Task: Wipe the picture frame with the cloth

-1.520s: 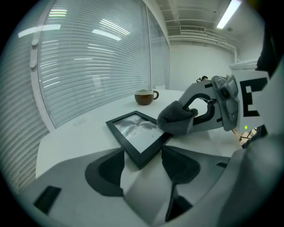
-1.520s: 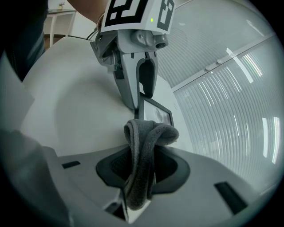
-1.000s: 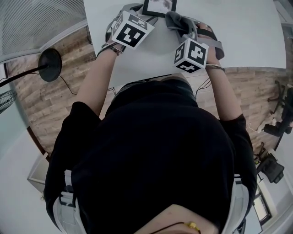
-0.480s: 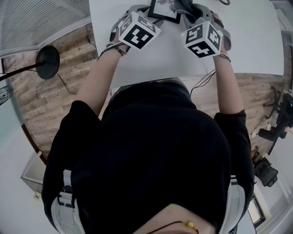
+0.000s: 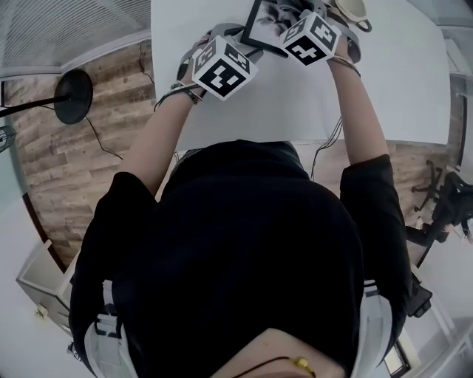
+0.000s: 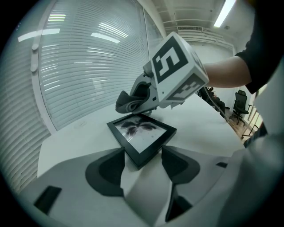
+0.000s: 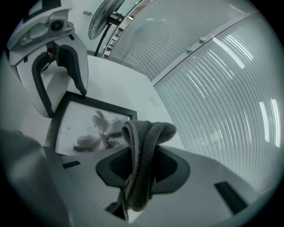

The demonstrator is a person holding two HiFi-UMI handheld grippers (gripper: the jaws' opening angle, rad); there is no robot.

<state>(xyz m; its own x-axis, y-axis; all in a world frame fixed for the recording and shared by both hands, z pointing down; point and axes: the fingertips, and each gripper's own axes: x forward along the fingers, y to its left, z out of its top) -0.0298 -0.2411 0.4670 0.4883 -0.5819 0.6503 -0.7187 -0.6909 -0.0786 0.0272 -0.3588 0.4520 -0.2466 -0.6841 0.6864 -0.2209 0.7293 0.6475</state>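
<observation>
**Cloth (image 7: 148,131) over a frame pinned by one corner**

Picture frame (image 5: 266,22), black-edged with a flower print under glass, lies flat on the white table (image 5: 399,66), towards the far side and turned cornerwise to the person. Bare tabletop runs from the frame to the near edge, and more lies to the right. On the left, the table's edge is close beside the left gripper (image 6: 143,155), with wooden floor (image 5: 66,170) beyond it. A pale cup (image 5: 353,9) stands just beyond the right gripper (image 7: 142,162), the only other thing on the table near the work.

The left gripper view shows that gripper's jaws standing wide. The frame's near corner is wedged between them, and each tip sits against one of the corner's two edges. The right gripper view shows its jaws closed on the folded grey cloth, whose bunched end rises above the tips, with the glass spread out beyond and to the left.

Only the left gripper view shows the cloth from the side: it hangs at the frame's far corner, but I cannot tell whether it touches the glass. The head view hides both sets of jaws behind the marker cubes. A wall of slatted blinds (image 6: 88,66) shows in both gripper views. The pedestal fan (image 7: 104,15) shows only in the right one, while its round black base (image 5: 74,94) appears in the head view.
</observation>
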